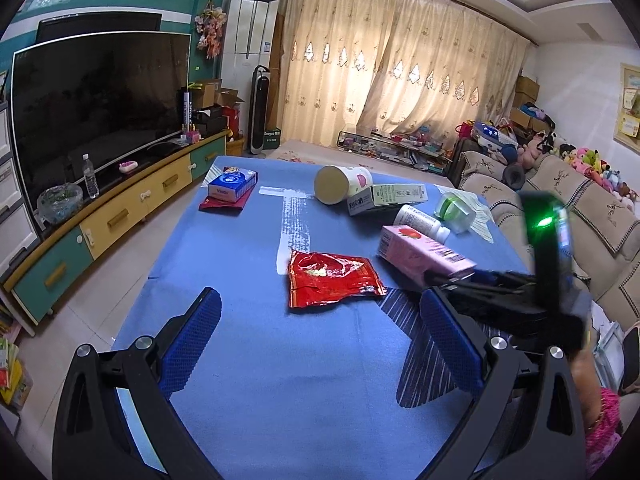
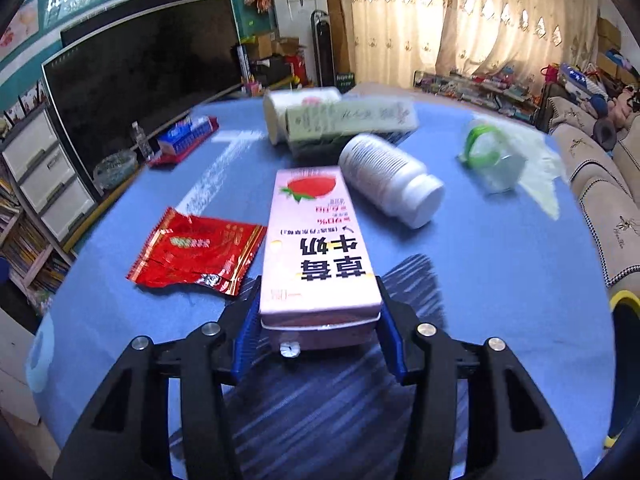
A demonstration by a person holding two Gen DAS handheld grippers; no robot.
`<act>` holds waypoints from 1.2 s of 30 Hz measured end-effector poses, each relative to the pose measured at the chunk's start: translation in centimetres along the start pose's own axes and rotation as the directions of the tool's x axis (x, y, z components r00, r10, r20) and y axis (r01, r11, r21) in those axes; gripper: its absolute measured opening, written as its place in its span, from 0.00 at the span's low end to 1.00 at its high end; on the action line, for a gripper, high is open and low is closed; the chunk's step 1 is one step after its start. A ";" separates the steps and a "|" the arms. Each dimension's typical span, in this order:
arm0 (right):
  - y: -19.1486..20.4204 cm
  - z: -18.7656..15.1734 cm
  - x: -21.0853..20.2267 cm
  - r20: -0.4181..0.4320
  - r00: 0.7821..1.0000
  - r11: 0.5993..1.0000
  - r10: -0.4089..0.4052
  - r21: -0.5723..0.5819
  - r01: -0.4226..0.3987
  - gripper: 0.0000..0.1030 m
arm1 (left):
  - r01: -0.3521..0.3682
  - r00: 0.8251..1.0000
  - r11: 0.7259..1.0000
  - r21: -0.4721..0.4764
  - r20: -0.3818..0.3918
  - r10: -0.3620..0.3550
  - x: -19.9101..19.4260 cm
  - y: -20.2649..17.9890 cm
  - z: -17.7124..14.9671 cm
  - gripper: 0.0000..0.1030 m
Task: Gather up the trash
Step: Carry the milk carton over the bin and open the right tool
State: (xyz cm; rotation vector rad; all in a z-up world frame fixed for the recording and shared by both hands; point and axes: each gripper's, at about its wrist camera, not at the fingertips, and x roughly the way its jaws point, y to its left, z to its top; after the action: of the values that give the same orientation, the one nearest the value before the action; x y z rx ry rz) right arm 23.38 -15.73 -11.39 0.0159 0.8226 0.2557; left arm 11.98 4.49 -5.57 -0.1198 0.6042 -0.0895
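Bare blue tablecloth (image 1: 248,360) lies open before the red wrapper (image 1: 332,278).

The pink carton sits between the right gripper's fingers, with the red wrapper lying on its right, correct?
Not quite. In the right wrist view the pink carton is between the right gripper's fingers, but the red wrapper lies on its left, not its right.

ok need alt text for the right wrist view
The right gripper has its blue pads against both sides of a pink strawberry milk carton lying on a blue tablecloth. A crumpled red wrapper lies left of it, a white bottle on its side behind.
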 end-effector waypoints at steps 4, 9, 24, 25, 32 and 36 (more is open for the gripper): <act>-1.5 -0.2 -3.6 0.060 0.998 1.000 0.012 0.028 -0.014 0.47 | 0.005 1.000 1.000 0.008 0.002 -0.005 -0.1 -0.6 0.0 0.95; -3.4 -0.8 -7.8 0.124 0.992 0.996 0.028 0.077 -0.038 0.47 | 0.015 1.000 1.000 0.024 0.000 -0.015 -0.3 -1.5 -0.2 0.95; -8.6 -3.6 -12.6 0.168 0.986 0.985 -0.011 0.172 -0.019 0.46 | 0.028 1.000 0.995 0.090 -0.016 -0.027 -0.1 -4.7 -0.6 0.95; -9.1 -3.6 -12.8 0.173 0.985 0.984 -0.018 0.180 -0.014 0.46 | 0.028 0.999 0.995 0.094 -0.017 -0.027 -0.1 -4.9 -0.6 0.95; -14.9 -4.3 -15.5 0.215 0.965 0.955 -0.150 0.283 0.085 0.46 | 0.028 0.999 0.994 0.103 -0.032 -0.025 0.9 -6.3 -0.3 0.95; -18.8 -5.0 -16.3 0.213 0.945 0.923 -0.248 0.347 0.164 0.46 | 0.036 0.998 0.992 0.118 -0.049 -0.030 1.8 -7.5 -0.3 0.95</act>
State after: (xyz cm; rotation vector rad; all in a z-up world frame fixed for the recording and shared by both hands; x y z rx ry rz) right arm 13.23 -38.14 -5.15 0.2663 0.5970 -0.0862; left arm 12.93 -3.17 -5.76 -0.0125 0.6429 -0.1605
